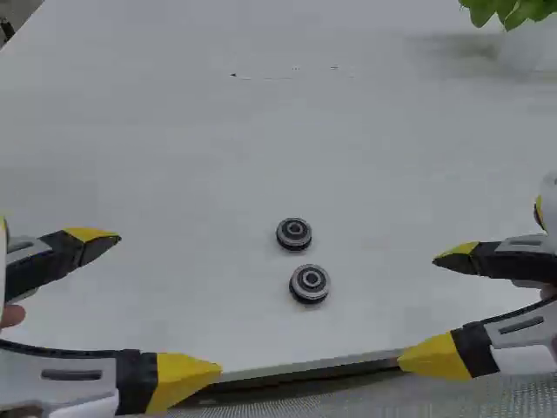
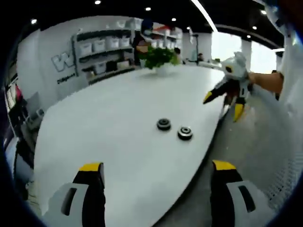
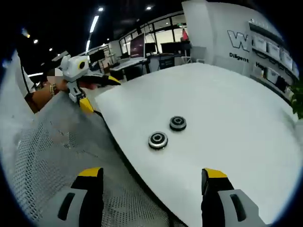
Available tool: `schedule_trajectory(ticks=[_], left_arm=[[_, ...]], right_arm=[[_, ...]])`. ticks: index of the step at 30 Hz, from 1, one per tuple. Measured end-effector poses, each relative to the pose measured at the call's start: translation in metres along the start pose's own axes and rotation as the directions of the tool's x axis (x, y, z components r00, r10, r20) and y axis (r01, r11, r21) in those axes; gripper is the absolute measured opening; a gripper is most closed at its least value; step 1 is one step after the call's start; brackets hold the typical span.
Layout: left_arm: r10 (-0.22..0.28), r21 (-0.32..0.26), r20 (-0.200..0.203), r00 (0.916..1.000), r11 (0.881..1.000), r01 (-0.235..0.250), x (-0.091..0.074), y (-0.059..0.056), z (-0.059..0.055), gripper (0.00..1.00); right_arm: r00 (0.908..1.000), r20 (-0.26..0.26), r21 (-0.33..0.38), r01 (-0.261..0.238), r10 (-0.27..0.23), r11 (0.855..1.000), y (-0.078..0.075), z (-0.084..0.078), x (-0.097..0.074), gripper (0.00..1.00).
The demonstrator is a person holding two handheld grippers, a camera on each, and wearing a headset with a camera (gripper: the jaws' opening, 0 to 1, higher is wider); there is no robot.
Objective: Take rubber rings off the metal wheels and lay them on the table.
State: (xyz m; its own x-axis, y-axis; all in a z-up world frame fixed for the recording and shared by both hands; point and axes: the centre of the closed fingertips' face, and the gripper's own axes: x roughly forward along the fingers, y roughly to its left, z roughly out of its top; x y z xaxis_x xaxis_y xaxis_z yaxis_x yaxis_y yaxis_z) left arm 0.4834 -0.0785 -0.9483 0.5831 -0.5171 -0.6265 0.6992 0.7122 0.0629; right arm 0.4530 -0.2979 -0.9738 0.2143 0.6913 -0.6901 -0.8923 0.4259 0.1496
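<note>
Wheels (image 1: 294,234) rest on white table (image 1: 174,131), shelving (image 2: 102,52) beyond.

A pale grey table (image 1: 157,148) bears a far wheel (image 1: 294,234) and, just beside it, a near wheel (image 1: 309,284)
</note>
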Motion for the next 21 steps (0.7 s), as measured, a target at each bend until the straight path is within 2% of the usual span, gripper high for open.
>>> schedule_trajectory(ticks=[1,2,4,6,10,15,21], left_arm=[[-0.013,-0.012,0.004,0.9999,1.0,0.013,0.0,-0.003,0.0,0.95],[-0.027,-0.017,-0.009,0.9996,1.0,0.026,0.001,-0.006,-0.002,0.96],[-0.059,0.0,-0.036,0.9976,0.998,0.059,0.003,-0.012,-0.006,0.97],[-0.073,0.026,-0.045,0.9963,0.997,0.074,0.005,-0.016,-0.006,0.99],[-0.101,0.031,-0.025,0.9946,0.994,0.101,0.004,-0.021,-0.002,1.0],[-0.127,0.018,0.04,0.9911,0.992,0.127,0.0,-0.025,0.009,1.0],[-0.111,0.026,0.022,0.9936,0.994,0.111,0.0,-0.023,0.008,1.0]], right_arm=[[1.0,-0.001,0.005,0.006,-0.006,1.0,-0.001,0.0,0.0,0.84],[0.9999,-0.004,0.011,0.013,-0.013,1.0,-0.003,-0.001,0.0,0.84],[0.9999,-0.005,0.015,0.016,-0.016,1.0,-0.003,-0.001,-0.001,0.84],[0.9999,-0.005,0.015,0.013,-0.013,1.0,-0.003,-0.002,-0.001,0.84],[0.9997,-0.012,0.03,0.024,-0.023,0.999,-0.006,-0.003,-0.001,0.84],[0.9992,-0.004,0.052,0.04,-0.04,0.998,-0.01,-0.002,-0.001,0.84],[0.9963,0.011,0.07,0.085,-0.086,0.994,-0.017,0.0,-0.004,0.83]])
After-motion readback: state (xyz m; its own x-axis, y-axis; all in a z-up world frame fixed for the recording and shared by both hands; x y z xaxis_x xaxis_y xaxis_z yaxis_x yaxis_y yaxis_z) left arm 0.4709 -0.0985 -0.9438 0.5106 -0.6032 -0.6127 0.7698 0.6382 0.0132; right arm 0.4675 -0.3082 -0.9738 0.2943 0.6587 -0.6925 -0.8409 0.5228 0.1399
